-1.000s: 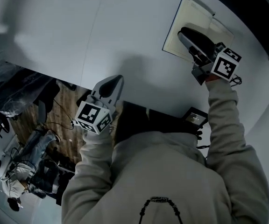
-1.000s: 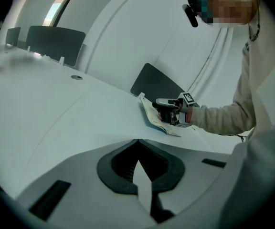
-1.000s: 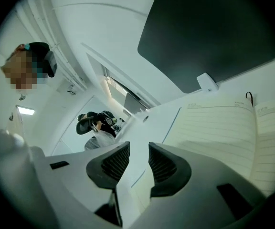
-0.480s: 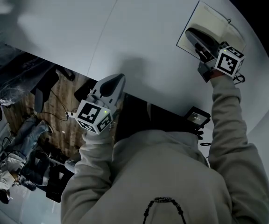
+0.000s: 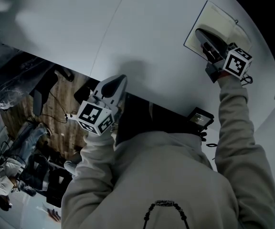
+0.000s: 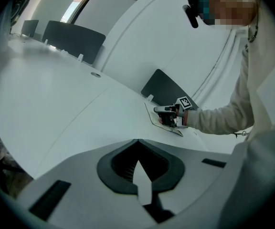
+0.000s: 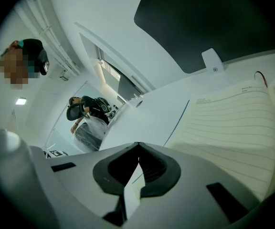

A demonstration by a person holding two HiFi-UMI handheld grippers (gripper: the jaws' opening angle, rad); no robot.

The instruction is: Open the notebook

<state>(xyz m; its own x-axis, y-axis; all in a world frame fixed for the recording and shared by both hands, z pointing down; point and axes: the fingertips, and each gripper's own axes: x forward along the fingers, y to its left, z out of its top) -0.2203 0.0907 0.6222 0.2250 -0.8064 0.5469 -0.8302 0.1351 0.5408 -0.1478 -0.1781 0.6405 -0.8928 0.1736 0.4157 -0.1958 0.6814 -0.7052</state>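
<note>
1. The notebook (image 5: pixel 219 26) is lying open on the white table (image 5: pixel 142 32), far out to the person's right, with its lined pages facing up. A red ribbon marker (image 7: pixel 259 76) is curling at the top near the spine.
2. Judging from how it lies, the opening itself looks done; the spread is sitting flat with no cover standing up.
3. The right gripper (image 5: pixel 200 32) is hanging over the left-hand page, nose angled down toward the paper. Its jaws have just been closing and are now clenched together. The right gripper view shows only a pale sliver at the slot, and I cannot tell whether a thin sheet is nipped there.
4. That low, reaching pose makes sense: the right sleeve (image 5: pixel 233 113) is stretching well forward because the book is sitting so far from the body.
5. The left gripper (image 5: pixel 122 79) is waiting well apart from the book, at the near table edge, jaws also pressed shut on nothing. It looks parked out of the way, since one gripper is enough for this job.
6. Beyond the book, a dark upright panel (image 7: pixel 214 23) is standing along the table's far side.
</note>
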